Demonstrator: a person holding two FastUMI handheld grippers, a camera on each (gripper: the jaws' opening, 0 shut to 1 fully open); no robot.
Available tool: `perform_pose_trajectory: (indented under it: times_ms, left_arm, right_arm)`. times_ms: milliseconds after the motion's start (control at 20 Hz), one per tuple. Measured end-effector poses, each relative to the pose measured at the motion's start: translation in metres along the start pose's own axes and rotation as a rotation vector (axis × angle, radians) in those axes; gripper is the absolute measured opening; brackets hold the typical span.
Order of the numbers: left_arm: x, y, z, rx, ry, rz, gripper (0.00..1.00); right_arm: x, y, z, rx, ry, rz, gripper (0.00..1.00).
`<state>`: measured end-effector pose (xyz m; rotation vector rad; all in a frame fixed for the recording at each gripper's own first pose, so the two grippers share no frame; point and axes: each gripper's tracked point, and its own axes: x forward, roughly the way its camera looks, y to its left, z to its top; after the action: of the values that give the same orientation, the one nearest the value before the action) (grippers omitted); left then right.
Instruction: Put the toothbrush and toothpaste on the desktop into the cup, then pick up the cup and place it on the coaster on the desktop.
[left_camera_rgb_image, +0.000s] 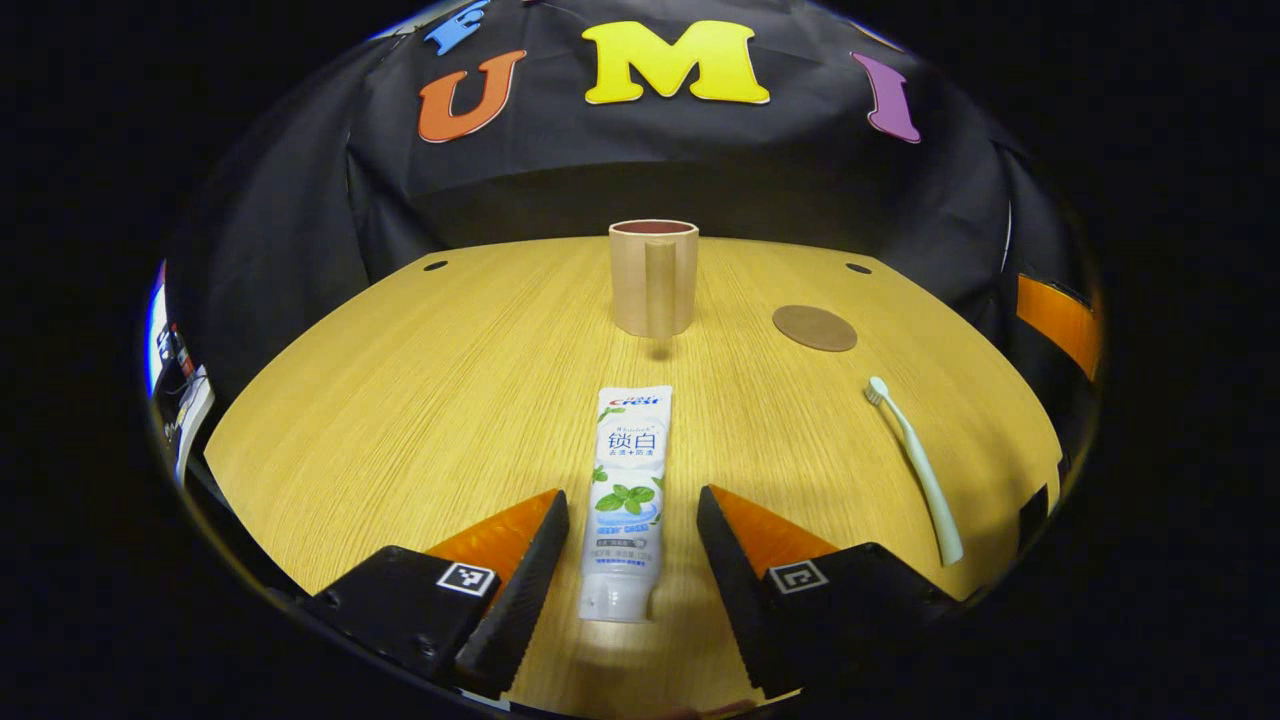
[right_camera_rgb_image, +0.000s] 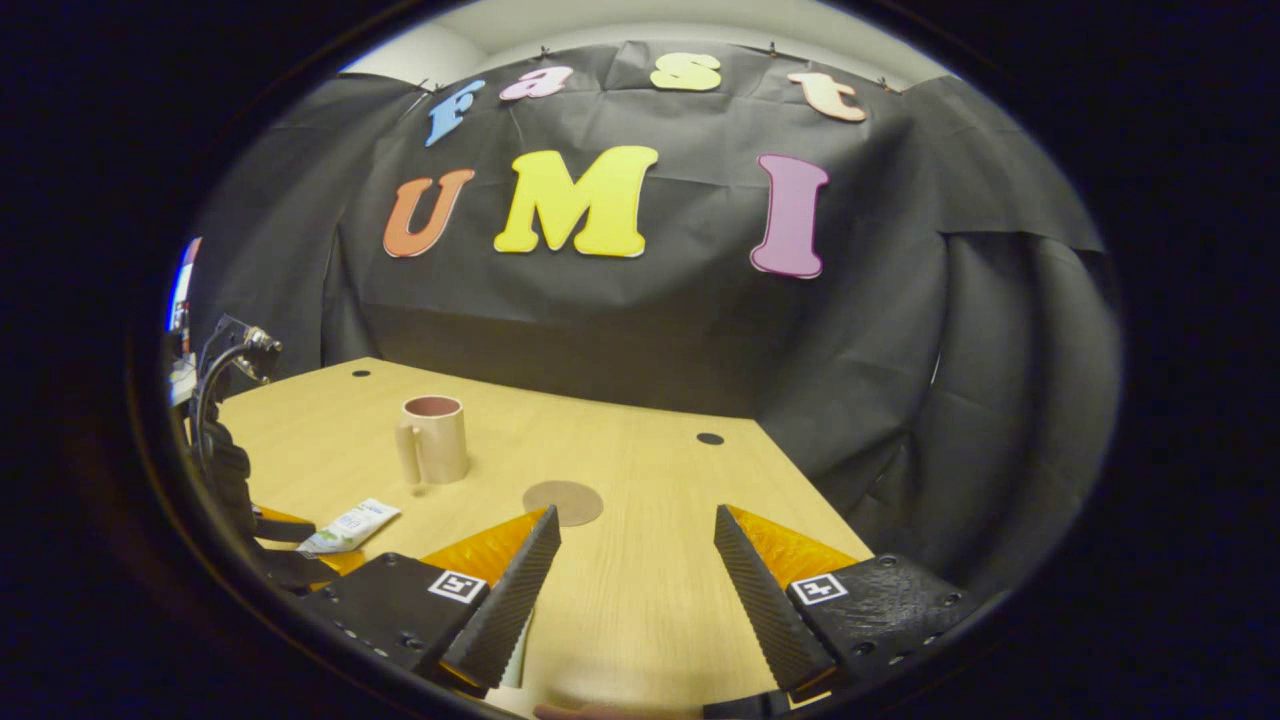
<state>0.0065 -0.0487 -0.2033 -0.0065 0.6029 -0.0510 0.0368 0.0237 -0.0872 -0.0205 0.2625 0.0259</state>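
A white toothpaste tube (left_camera_rgb_image: 625, 500) with green leaf artwork is lying flat at the lower centre of the left gripper view, its cap end pointing toward the bottom of the frame and its crimped end pointing up toward the cup. The beige cup (left_camera_rgb_image: 653, 277) is standing upright at the centre of that frame, its handle facing the camera and its inside showing reddish. To its right, a round brown coaster (left_camera_rgb_image: 814, 327) is lying flat on the desk (left_camera_rgb_image: 400, 400), apart from the cup. A pale green toothbrush (left_camera_rgb_image: 918, 470) is lying at the right of the frame below the coaster, bristle head toward the coaster, handle slanting to the lower right.
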Motion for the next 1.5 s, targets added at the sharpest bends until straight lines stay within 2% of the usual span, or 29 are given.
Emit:
perform_pose_trajectory:
  times_ms: [50,200,250,300,350,400,550,650,950,1150,1250,1300,1400,1450,1500]
  left_arm:
    - [-0.002,-0.003,-0.001,-0.001,0.002,-0.003,0.76]
    - [-0.003,-0.006,-0.001,0.005,0.000,-0.016,0.62]
    - [-0.003,-0.006,-0.002,0.002,0.000,-0.016,0.50]
    - [-0.002,-0.006,-0.002,-0.001,-0.002,-0.014,0.53]
    - [-0.003,-0.005,-0.003,-0.003,-0.005,-0.012,0.46]
    - [-0.003,-0.006,0.000,-0.001,-0.005,-0.013,0.45]
    - [-0.005,-0.008,0.001,-0.005,-0.020,-0.027,0.43]
    - [-0.009,-0.010,0.011,-0.013,-0.056,-0.029,0.43]
    - [-0.042,-0.003,0.056,-0.067,-0.257,-0.012,0.43]
    - [-0.043,0.003,0.061,-0.083,-0.289,-0.013,0.43]
    - [-0.042,0.001,0.060,-0.078,-0.282,-0.019,0.43]
    - [-0.041,0.000,0.059,-0.073,-0.276,-0.021,0.43]
    - [-0.039,-0.003,0.056,-0.073,-0.264,-0.035,0.43]
    - [-0.039,-0.006,0.055,-0.074,-0.258,-0.042,0.43]
    - [-0.040,-0.007,0.055,-0.074,-0.256,-0.045,0.43]
  right_arm:
    - [0.002,0.001,-0.003,0.002,0.008,-0.004,0.95]
    - [0.012,0.007,-0.016,-0.004,0.044,0.000,0.95]
    - [0.014,0.016,-0.026,-0.001,0.072,0.024,0.95]
    - [0.017,0.024,-0.034,0.008,0.101,0.044,0.94]
    - [0.020,0.024,-0.040,0.026,0.124,0.036,0.95]
    - [0.024,0.027,-0.046,0.047,0.144,0.028,0.95]
    - [0.029,0.050,-0.078,0.096,0.264,0.096,0.95]
    - [0.029,0.054,-0.098,0.101,0.337,0.093,0.97]
    - [0.030,0.069,-0.120,0.089,0.415,0.121,0.95]
    - [0.034,0.066,-0.121,0.088,0.411,0.116,0.99]
    - [0.037,0.068,-0.121,0.086,0.402,0.126,0.95]
    - [0.040,0.066,-0.120,0.092,0.400,0.118,0.93]
    - [0.041,0.061,-0.119,0.120,0.405,0.114,0.75]
    - [0.045,0.055,-0.121,0.148,0.406,0.102,0.47]
    - [0.046,0.055,-0.121,0.190,0.416,0.117,0.33]
